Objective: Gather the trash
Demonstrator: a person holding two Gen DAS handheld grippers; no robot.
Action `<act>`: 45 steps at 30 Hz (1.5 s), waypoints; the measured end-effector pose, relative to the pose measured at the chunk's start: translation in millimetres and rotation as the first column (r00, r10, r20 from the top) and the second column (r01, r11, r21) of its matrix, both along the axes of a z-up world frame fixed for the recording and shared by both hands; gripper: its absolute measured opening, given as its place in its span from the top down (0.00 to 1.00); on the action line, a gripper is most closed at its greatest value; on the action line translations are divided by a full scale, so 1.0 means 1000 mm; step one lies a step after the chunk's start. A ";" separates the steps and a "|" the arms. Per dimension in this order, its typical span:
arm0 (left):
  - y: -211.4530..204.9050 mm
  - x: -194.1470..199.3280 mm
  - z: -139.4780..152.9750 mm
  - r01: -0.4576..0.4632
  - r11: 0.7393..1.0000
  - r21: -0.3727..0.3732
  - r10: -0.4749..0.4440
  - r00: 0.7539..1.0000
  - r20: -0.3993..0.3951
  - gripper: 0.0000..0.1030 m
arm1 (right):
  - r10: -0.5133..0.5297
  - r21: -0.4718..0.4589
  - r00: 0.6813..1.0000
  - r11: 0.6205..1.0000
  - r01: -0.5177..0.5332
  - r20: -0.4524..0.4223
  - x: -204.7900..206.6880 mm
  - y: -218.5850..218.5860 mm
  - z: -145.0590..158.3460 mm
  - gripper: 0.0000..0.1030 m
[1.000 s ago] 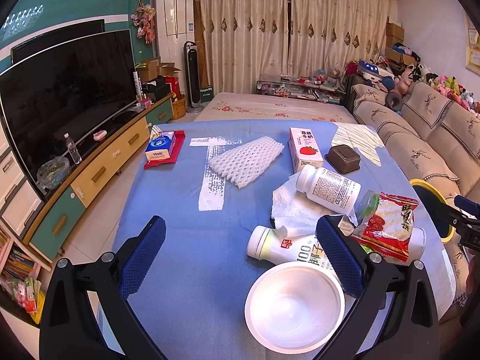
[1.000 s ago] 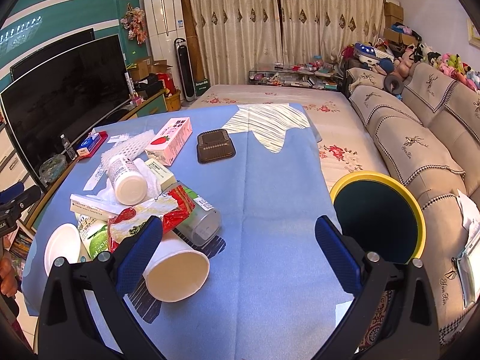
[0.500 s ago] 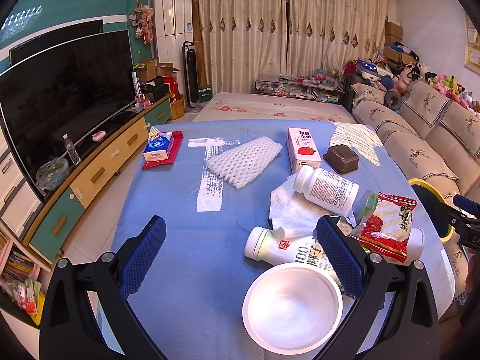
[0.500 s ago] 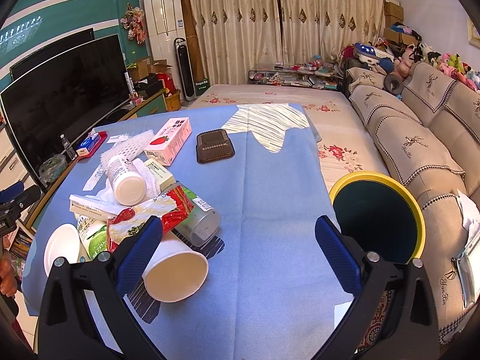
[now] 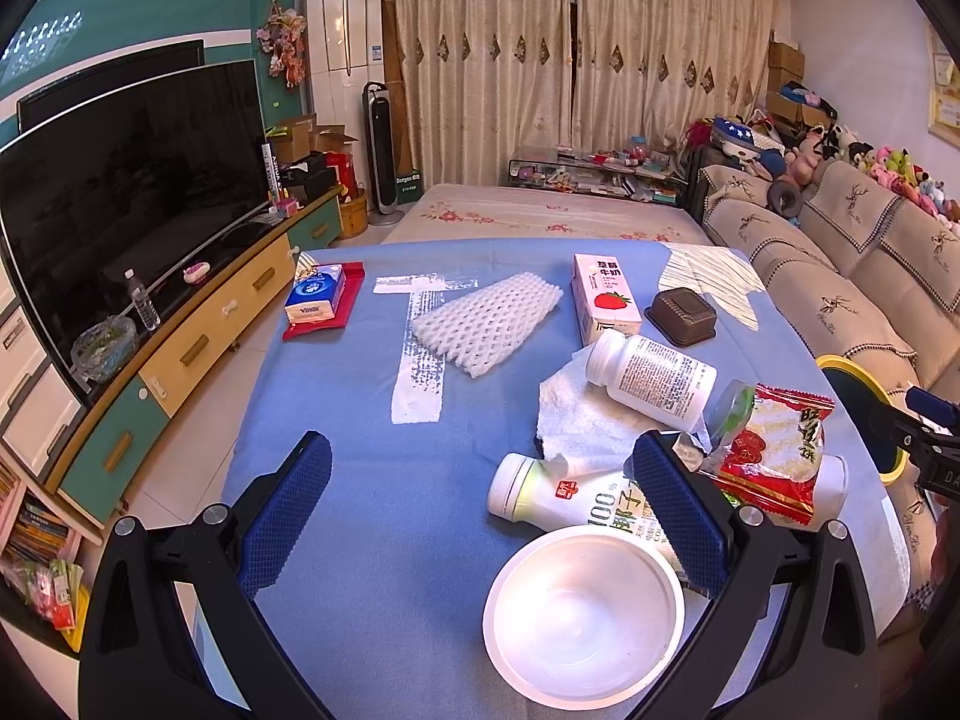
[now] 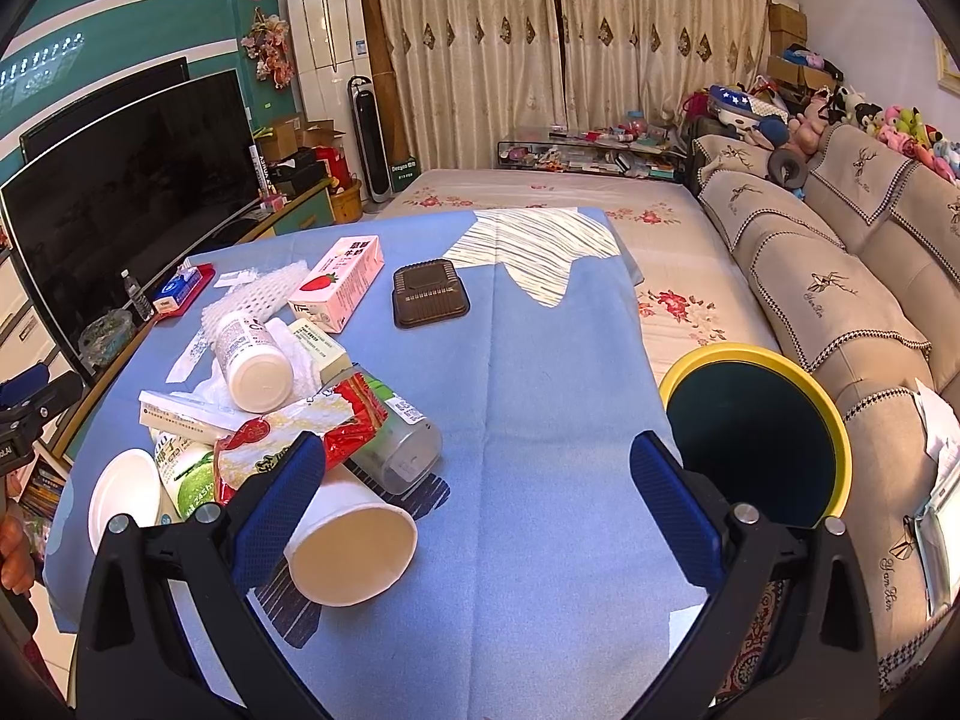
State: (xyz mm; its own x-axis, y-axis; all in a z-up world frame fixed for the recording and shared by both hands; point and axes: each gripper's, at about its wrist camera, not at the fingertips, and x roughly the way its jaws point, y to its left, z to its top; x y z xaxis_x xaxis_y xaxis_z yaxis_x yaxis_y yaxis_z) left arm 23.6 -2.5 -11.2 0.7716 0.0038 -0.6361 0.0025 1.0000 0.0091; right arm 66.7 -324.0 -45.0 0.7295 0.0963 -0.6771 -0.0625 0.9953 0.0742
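Trash lies piled on the blue-covered table (image 5: 360, 480): a white bowl (image 5: 582, 612), a white drink bottle (image 5: 576, 501), a red snack packet (image 5: 774, 456), a white pill bottle (image 5: 654, 375), crumpled tissue (image 5: 585, 420), a foam net (image 5: 486, 324) and a pink milk carton (image 5: 603, 306). My left gripper (image 5: 480, 504) is open above the table's near edge, holding nothing. My right gripper (image 6: 477, 492) is open too, its left finger over a tipped paper cup (image 6: 351, 546). The yellow-rimmed bin (image 6: 756, 438) stands to the right of the table.
A brown plastic tray (image 6: 429, 294) and a tissue pack (image 5: 315, 300) on a red packet lie farther back. A TV cabinet (image 5: 180, 348) runs along the left, a sofa (image 6: 840, 312) along the right. The blue cloth (image 6: 540, 420) between pile and bin is bare.
The left wrist view has shifted slightly, with the pile a little lower and more to the left. The right gripper has barely moved. Both stay open.
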 end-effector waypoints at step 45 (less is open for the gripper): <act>0.004 -0.002 -0.001 -0.004 1.000 -0.003 0.004 1.000 -0.005 0.04 | 0.357 0.038 0.929 0.934 -0.355 -0.099 -0.034 0.055 -0.044 0.71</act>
